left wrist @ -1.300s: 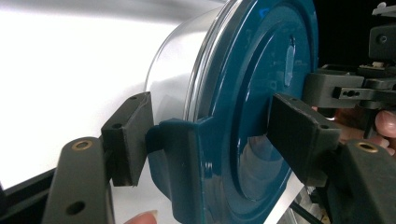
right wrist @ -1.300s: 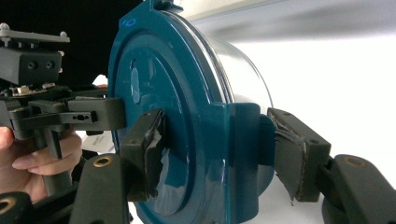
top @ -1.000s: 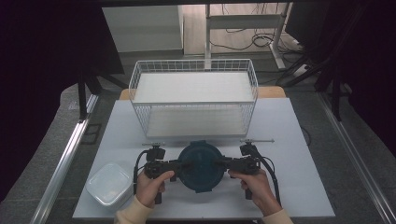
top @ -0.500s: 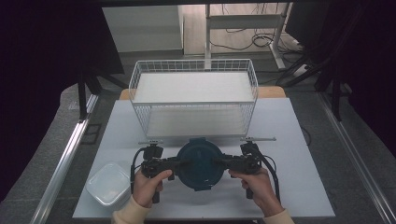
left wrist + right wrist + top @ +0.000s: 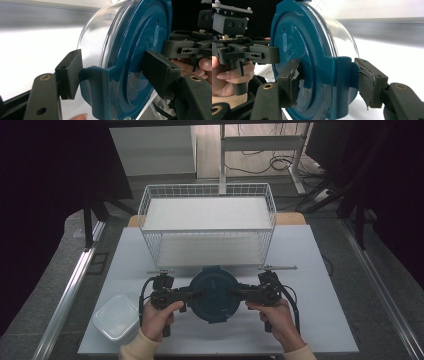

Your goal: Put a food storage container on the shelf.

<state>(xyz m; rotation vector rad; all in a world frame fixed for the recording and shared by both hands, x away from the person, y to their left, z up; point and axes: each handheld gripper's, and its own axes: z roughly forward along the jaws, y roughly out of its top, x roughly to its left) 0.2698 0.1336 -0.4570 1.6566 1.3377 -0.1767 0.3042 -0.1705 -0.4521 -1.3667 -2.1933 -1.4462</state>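
Two grippers pinch one round container (image 5: pixel 214 294) from opposite sides, just in front of the white wire basket (image 5: pixel 207 226). Its dark teal lid (image 5: pixel 140 50) faces up, flat and ridged, over a clear glassy bowl (image 5: pixel 344 32). The left gripper (image 5: pixel 186 295) clamps a teal latch tab (image 5: pixel 100 90) on one edge; the right gripper (image 5: pixel 241 295) clamps the tab (image 5: pixel 342 75) opposite, so the tabs line up parallel to the basket's front. A clear lidded plastic box (image 5: pixel 117 317) sits left of the container. The table (image 5: pixel 310 270) is pale and smooth; grey floor and dark curtains surround it.
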